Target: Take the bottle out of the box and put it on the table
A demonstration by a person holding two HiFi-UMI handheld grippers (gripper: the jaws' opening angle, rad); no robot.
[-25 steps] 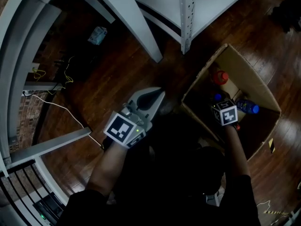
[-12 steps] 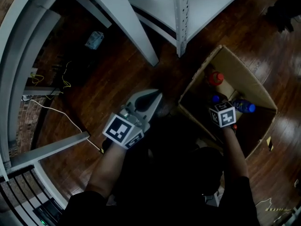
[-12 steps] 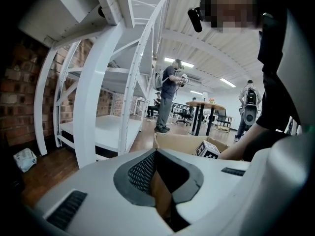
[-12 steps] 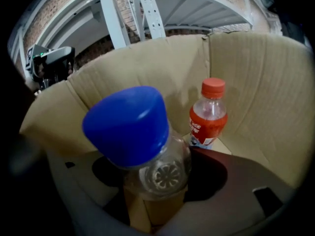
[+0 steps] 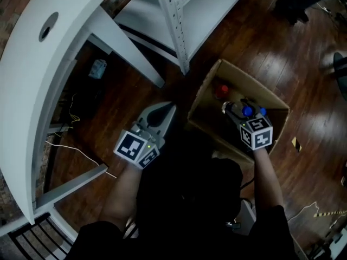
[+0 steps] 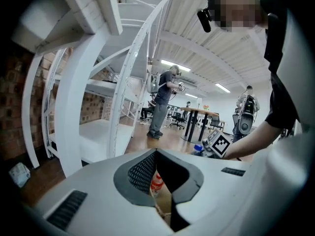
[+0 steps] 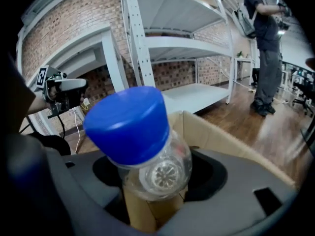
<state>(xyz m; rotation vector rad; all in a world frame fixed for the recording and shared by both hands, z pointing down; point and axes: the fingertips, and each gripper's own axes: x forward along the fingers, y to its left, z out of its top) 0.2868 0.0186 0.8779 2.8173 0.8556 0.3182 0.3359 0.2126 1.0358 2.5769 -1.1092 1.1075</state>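
Note:
My right gripper (image 5: 237,111) is shut on a clear bottle with a blue cap (image 5: 248,111) and holds it above the open cardboard box (image 5: 209,128) on the wooden floor. In the right gripper view the bottle (image 7: 147,151) fills the space between the jaws, with its cap nearest the camera. A red-capped bottle (image 5: 220,90) still stands inside the box, and a second blue cap (image 5: 262,111) shows beside my gripper. My left gripper (image 5: 165,111) hovers left of the box, its jaws together and empty. Through its jaw slot the red-capped bottle (image 6: 156,181) shows.
A white table (image 5: 38,64) curves along the left, and a white metal shelf rack (image 5: 179,20) stands behind the box. Cables (image 5: 70,145) and a small packet (image 5: 98,67) lie on the floor under the table. People (image 6: 160,102) stand far off in the room.
My right gripper has risen with the blue-capped bottle, from deep in the box to above its rim. The left gripper has risen a little too.

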